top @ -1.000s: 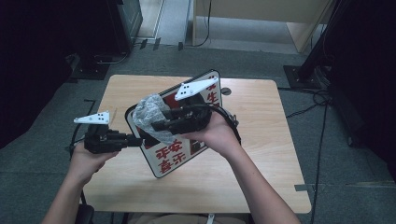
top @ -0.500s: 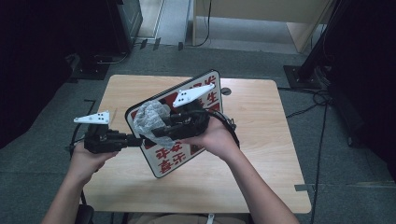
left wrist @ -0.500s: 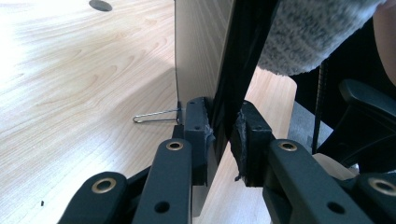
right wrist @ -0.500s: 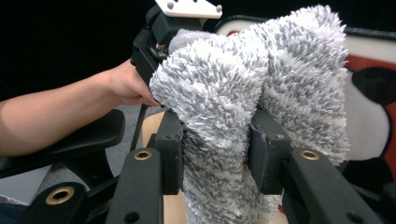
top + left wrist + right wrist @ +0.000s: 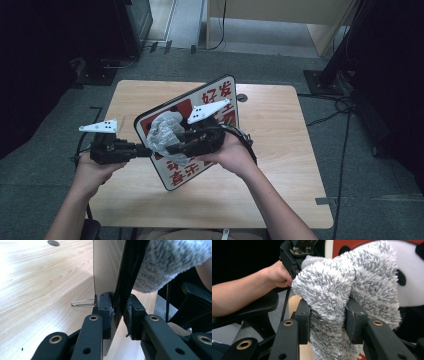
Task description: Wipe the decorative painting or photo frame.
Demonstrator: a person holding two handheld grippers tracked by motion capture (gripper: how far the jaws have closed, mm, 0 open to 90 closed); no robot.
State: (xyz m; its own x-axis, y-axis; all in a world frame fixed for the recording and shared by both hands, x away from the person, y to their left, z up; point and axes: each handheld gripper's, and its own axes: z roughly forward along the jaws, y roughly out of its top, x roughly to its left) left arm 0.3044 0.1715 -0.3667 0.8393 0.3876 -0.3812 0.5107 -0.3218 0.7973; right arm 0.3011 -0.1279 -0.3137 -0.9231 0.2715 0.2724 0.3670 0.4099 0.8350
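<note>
Clamped with the left gripper (image 5: 144,150) on the sign (image 5: 212,97)'s left edge and the right gripper (image 5: 172,146) on the grey cloth (image 5: 164,131), now rubbing lower down the sign's face than a second ago, wiping likely midway.

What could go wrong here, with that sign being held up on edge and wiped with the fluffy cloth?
The left gripper pinches only the edge of the red-and-white sign board, so a hard wipe might twist it loose or tip it onto the wooden table. The fluffy grey cloth bunched in the right gripper could slip out.
</note>
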